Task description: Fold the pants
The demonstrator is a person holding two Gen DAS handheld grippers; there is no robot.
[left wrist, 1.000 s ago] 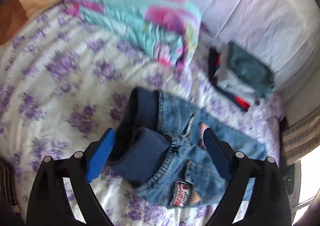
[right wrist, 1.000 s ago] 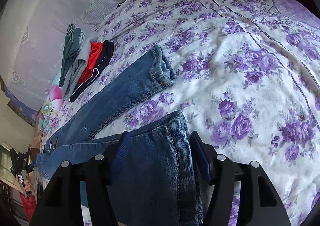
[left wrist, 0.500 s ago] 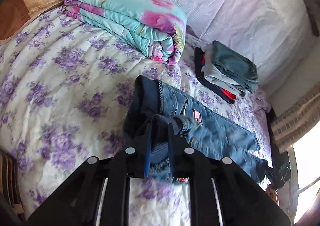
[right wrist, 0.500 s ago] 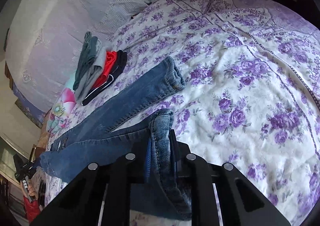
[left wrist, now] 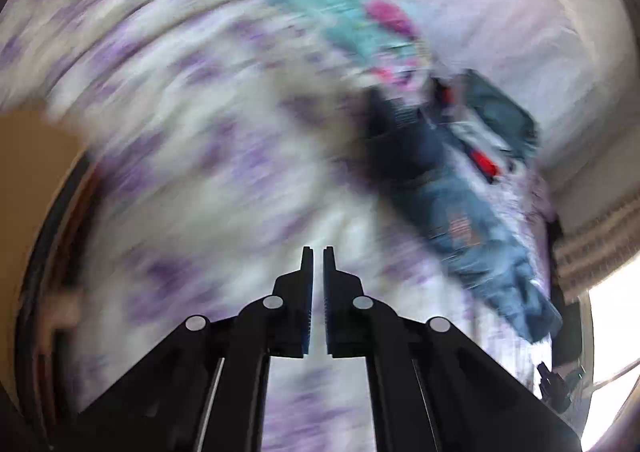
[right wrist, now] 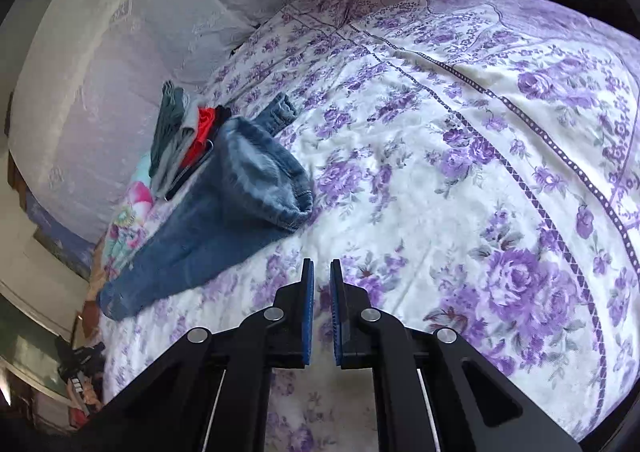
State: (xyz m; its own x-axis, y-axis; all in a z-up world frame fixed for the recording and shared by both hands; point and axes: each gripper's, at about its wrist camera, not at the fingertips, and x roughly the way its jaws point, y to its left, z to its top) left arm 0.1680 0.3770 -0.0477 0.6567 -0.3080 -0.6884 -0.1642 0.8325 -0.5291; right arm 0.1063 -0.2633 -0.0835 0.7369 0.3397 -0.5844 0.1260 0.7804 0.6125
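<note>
On floral bedspread [right wrist: 460, 179], jeans [right wrist: 224, 211] lie leg-over-leg, likely to halve them; L gripper [left wrist: 317, 264] & R gripper [right wrist: 322, 276] nearly shut (nothing between fingers).

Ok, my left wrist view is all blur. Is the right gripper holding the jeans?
Observer: No. The right gripper has just been closing its jaws with nothing between them. It is over bare bedspread.
Operator: So how do the jeans lie?
Observer: The jeans lie on the bedspread, ahead and to the left of that gripper. One leg lies over the other, and the cuffs do not line up.
Operator: And the pile?
Observer: The pile is at their far side. In the right wrist view the upper leg overlaps its near edge.
</note>
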